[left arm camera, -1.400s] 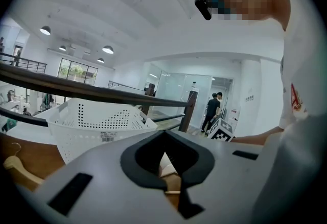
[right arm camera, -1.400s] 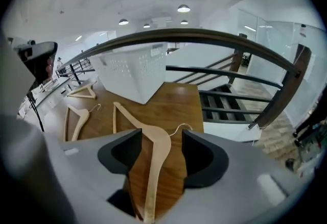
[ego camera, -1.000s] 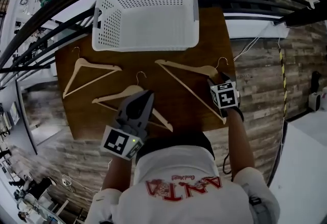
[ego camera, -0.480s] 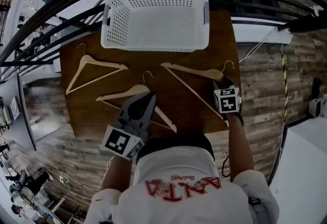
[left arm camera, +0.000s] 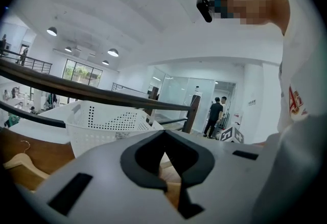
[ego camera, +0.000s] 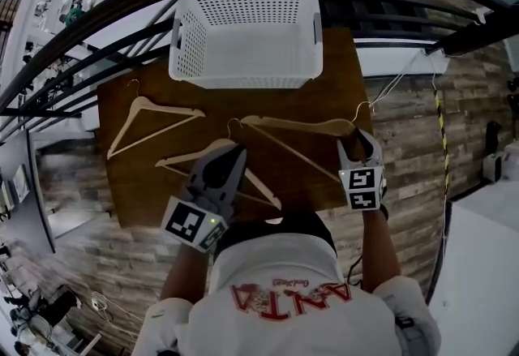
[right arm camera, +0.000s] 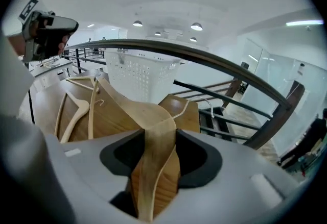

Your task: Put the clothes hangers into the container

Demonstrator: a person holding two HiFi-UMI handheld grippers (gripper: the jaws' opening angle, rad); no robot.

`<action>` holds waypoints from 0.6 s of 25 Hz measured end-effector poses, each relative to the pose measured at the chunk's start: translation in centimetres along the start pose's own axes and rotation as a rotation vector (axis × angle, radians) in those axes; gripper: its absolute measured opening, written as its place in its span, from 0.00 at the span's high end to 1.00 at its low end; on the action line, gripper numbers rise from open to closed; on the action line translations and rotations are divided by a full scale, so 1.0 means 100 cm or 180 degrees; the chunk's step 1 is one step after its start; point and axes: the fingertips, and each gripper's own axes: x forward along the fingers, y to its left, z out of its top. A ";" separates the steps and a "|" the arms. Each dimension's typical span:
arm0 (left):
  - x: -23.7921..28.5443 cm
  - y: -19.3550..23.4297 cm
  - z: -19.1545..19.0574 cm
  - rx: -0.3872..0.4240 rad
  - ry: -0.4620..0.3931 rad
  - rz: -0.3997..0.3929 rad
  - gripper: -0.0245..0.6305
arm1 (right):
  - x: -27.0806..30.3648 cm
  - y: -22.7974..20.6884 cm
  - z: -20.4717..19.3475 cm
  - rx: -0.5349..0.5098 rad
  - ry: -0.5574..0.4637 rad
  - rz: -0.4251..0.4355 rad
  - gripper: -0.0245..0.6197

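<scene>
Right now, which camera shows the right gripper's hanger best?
The right gripper view: jaws of the right gripper, just closed, clamp the hanger. The head view shows its whole outline, small; the left gripper view doesn't clearly show it.

Only "ANTA" is read, in red and upside down, on the shirt (ego camera: pixel 276 265) behind the left tool (ego camera: pixel 233 153) and right tool (ego camera: pixel 361 139).
</scene>
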 end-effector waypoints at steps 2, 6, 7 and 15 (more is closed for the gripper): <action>-0.008 0.000 0.011 0.0022 -0.0107 -0.0007 0.95 | -0.022 -0.002 0.019 -0.0029 -0.0155 -0.0081 0.67; -0.029 0.004 0.033 0.0078 -0.0300 0.0033 0.95 | -0.060 -0.012 0.069 -0.0043 -0.0476 -0.0244 0.67; -0.034 0.005 0.038 0.0087 -0.0346 0.0055 0.95 | -0.068 -0.015 0.083 -0.0062 -0.0561 -0.0274 0.67; -0.078 0.016 0.068 0.0065 -0.0636 0.0245 0.95 | -0.096 -0.027 0.195 -0.0588 -0.1046 -0.0475 0.67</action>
